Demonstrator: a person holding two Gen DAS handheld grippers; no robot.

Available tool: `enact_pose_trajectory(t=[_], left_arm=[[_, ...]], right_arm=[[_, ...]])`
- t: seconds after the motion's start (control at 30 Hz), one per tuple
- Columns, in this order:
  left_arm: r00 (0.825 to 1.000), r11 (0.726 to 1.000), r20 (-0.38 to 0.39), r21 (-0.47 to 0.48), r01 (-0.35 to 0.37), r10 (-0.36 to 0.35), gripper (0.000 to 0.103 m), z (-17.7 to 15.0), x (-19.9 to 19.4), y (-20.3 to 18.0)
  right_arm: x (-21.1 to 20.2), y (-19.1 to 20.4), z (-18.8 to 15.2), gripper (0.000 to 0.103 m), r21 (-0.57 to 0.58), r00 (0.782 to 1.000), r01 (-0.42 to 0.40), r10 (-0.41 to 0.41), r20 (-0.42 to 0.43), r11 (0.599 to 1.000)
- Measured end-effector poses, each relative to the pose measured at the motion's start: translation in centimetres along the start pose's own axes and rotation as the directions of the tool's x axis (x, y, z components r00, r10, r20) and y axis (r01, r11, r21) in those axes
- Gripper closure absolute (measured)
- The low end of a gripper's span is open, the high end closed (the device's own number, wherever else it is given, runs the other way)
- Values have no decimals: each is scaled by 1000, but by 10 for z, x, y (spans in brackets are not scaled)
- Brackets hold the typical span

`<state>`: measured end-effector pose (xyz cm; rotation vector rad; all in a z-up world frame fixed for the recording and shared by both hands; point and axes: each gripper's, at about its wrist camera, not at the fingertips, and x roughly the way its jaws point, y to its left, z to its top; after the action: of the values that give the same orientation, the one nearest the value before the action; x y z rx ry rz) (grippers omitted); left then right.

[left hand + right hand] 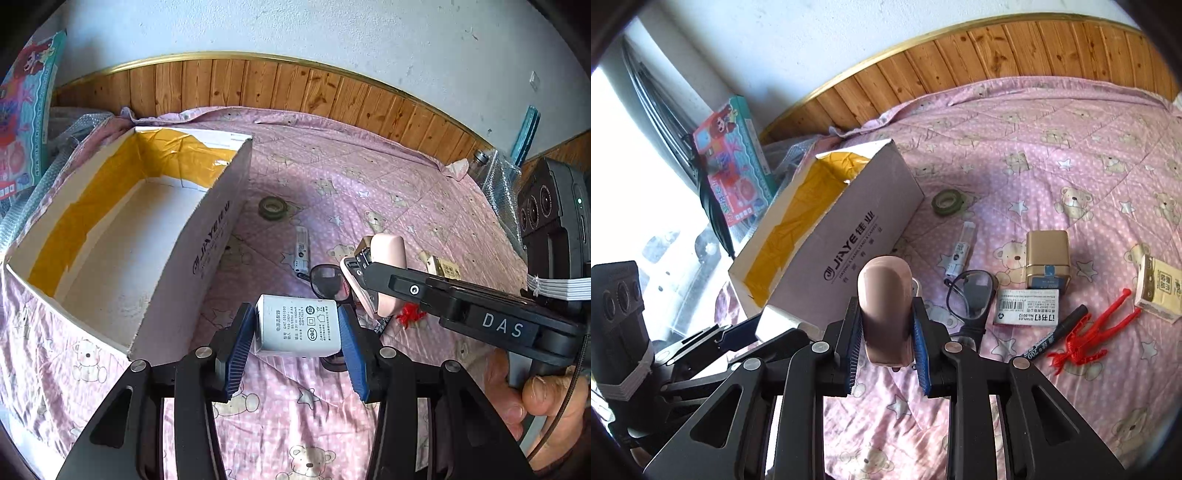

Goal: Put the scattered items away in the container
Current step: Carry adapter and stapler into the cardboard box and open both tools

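While pinching a white power adapter [298,326] between blue pads, left claw [297,328] hovers just right of the open cardboard box [221,206], above the pink bedspread [369,166]. Right claw [885,332] clamped on a pink case [884,314], likewise lifted, near the box's printed side. Farther right of the box, lying on the bed: tape roll [946,201], glasses [971,295], gold tin [1047,258], staples packet [1027,306], black marker [1056,336], red plastic figure [1086,338].
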<state>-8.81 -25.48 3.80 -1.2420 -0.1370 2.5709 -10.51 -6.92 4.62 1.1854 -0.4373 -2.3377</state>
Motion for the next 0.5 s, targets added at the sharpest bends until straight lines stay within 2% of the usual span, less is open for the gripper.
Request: enact_pose_trajectory(t=[0.2,0.5], left_arm=[[999,1000,37,-8,-21,21,56,9,-23,6],[993,999,116,-51,-12,18,56,26,-60,24]], right_arm=[[-12,14,5,77,-19,1000,-7,7,22,1000],[-29,40,24,77,-95,999,-7,10,36,995]])
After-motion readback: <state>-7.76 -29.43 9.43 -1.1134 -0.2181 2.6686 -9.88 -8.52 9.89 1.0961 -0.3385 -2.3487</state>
